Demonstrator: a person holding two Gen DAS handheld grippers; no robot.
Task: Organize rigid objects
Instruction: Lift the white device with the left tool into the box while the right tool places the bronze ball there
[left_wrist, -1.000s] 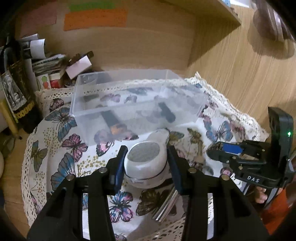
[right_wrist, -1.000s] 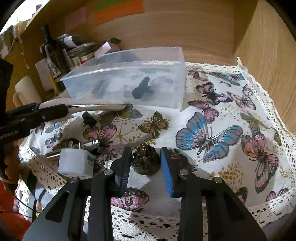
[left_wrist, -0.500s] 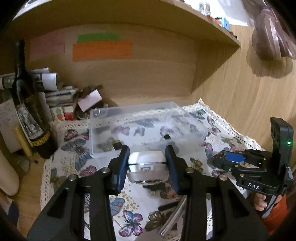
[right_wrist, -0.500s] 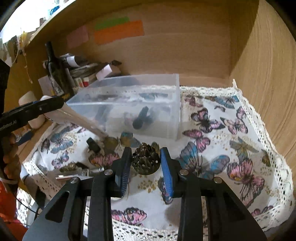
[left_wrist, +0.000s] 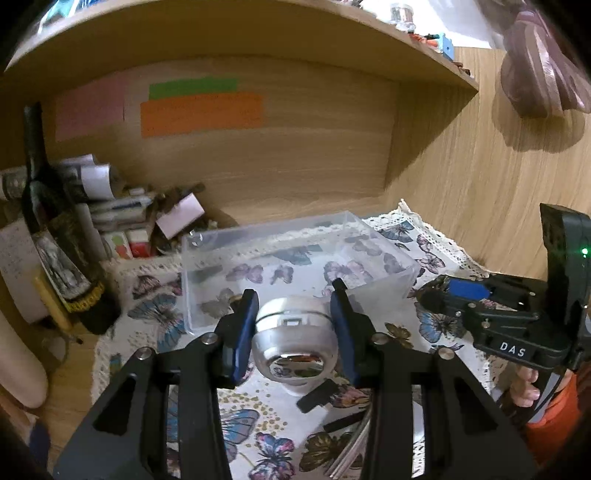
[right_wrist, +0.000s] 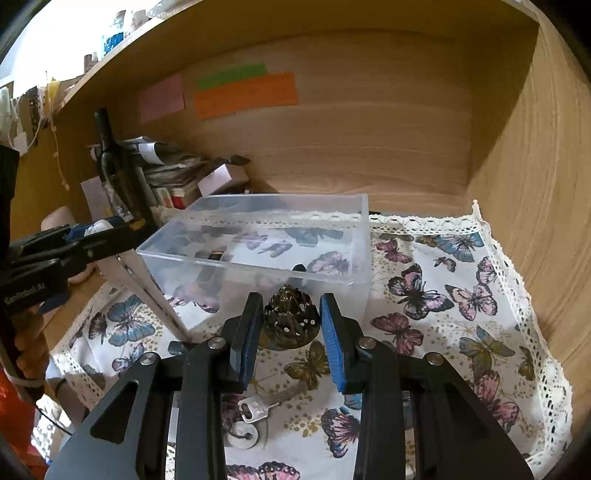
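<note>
Gripping from both sides at once, the left gripper (left_wrist: 293, 325) clenched a rounded white-and-silver gadget (left_wrist: 295, 341), its pads squeezed onto the two flanks, and held it aloft just short of the near wall of the clear bin (left_wrist: 295, 254). That shell looked hard, smooth and glossy, so I judged it light but slippery; the flat flanks were the right place for the pads. Over on the other side, the right gripper (right_wrist: 290, 326) was clamped on a small dark metal ornament (right_wrist: 290, 321), raised above the butterfly cloth (right_wrist: 461, 332) near the bin's front edge. Spiky, pierced, rigid: probably dense for its size, and best pinched low across its widest band. A key (right_wrist: 264, 406) lay on the cloth below.
</note>
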